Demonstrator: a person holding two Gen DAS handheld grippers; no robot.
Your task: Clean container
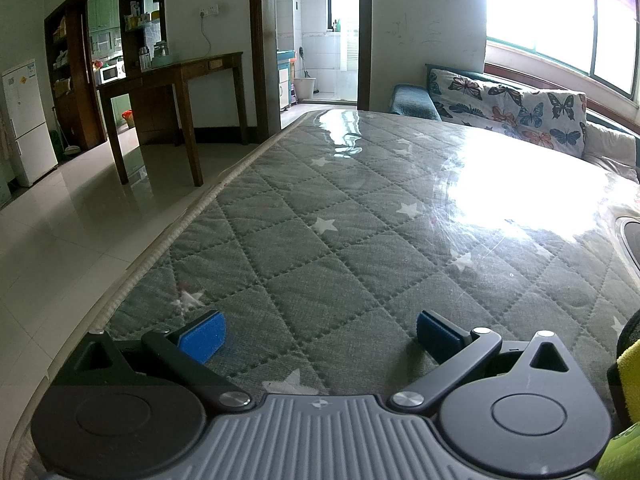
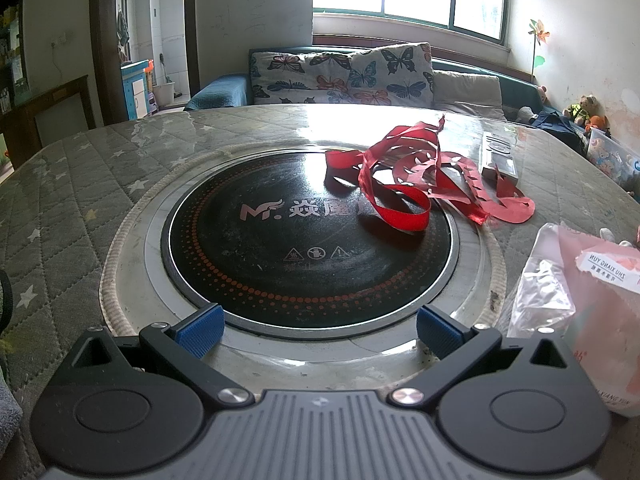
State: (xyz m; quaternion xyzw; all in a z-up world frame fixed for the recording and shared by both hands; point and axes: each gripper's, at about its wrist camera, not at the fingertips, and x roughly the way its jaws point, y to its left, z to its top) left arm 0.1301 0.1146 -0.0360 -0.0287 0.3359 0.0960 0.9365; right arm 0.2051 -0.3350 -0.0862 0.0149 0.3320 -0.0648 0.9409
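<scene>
My left gripper (image 1: 318, 336) is open, its blue pads (image 1: 202, 340) wide apart over the grey quilted table cover (image 1: 320, 208), with nothing between them. My right gripper (image 2: 318, 332) is open too, hovering at the near rim of a round black induction cooktop (image 2: 280, 248) set into the table. A tangle of red ribbon (image 2: 404, 184) lies across the cooktop's far right side and onto the table. No container shows clearly in either view. A yellow-green cloth (image 1: 628, 380) pokes in at the right edge of the left wrist view.
A clear plastic bag with pink contents (image 2: 580, 292) lies right of the cooktop. A remote control (image 2: 498, 156) sits behind the ribbon. A sofa with a butterfly cover (image 2: 344, 76) stands beyond the table. The table edge (image 1: 160, 248) drops to tiled floor on the left, near a wooden side table (image 1: 180, 76).
</scene>
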